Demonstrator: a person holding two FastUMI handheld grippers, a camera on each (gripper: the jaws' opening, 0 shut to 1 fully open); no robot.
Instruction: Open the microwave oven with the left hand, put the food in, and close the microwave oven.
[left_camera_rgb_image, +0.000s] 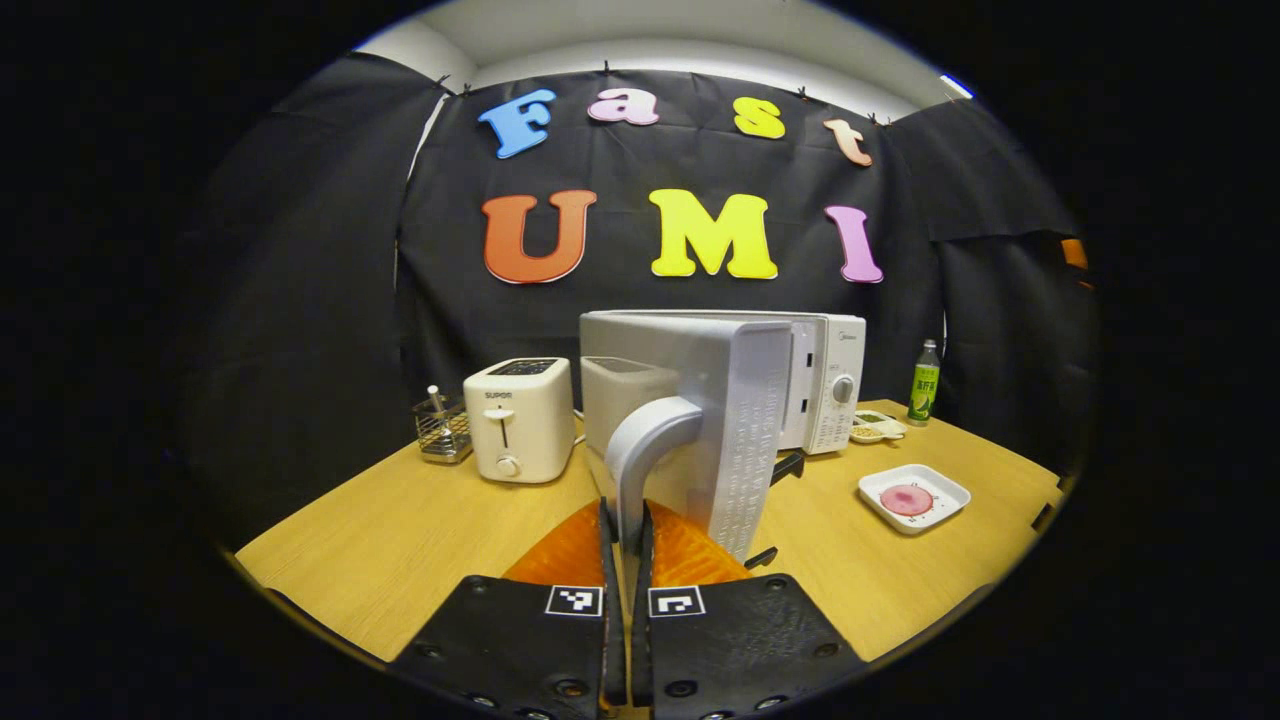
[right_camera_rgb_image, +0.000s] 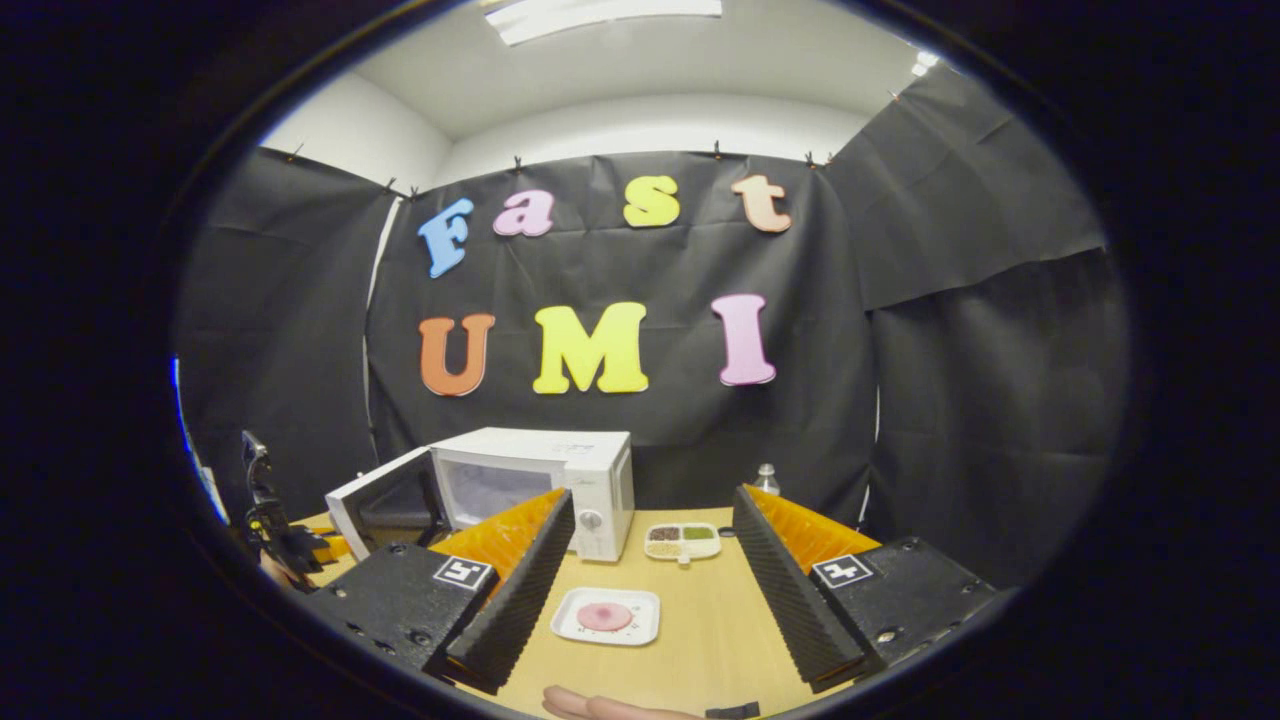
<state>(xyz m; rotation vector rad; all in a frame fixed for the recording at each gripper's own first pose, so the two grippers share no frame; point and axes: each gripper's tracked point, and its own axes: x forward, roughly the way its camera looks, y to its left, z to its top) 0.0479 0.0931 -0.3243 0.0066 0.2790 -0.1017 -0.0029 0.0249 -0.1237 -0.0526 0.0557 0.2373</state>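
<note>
My left gripper (left_camera_rgb_image: 627, 545), 2 black ribbed fingers backed in orange, sits closed on the curved grey handle (left_camera_rgb_image: 640, 450) of the white microwave oven's door (left_camera_rgb_image: 735, 430), both fingers pressing it. The door stands swung well out; the right gripper view shows the white microwave oven (right_camera_rgb_image: 545, 480) with its cavity exposed. My right gripper (right_camera_rgb_image: 650, 560) hangs wide open and holds nothing, aimed over the white square plate carrying 1 round pink piece of food (right_camera_rgb_image: 605, 616), which rests on the light wooden table (left_camera_rgb_image: 420, 520) in front of the oven, apart from it. Also present: 1 cream toaster (left_camera_rgb_image: 520, 420), 1 wire basket (left_camera_rgb_image: 443, 430), 1 divided white dish of condiments (right_camera_rgb_image: 683, 540), 1 green bottle (left_camera_rgb_image: 926, 382). Step in hand, as I judge it: the opening, nearly complete. Next move calls for freeing the handle, then lowering my right gripper to pinch the plate's rim and carry it level into the cavity.
</note>
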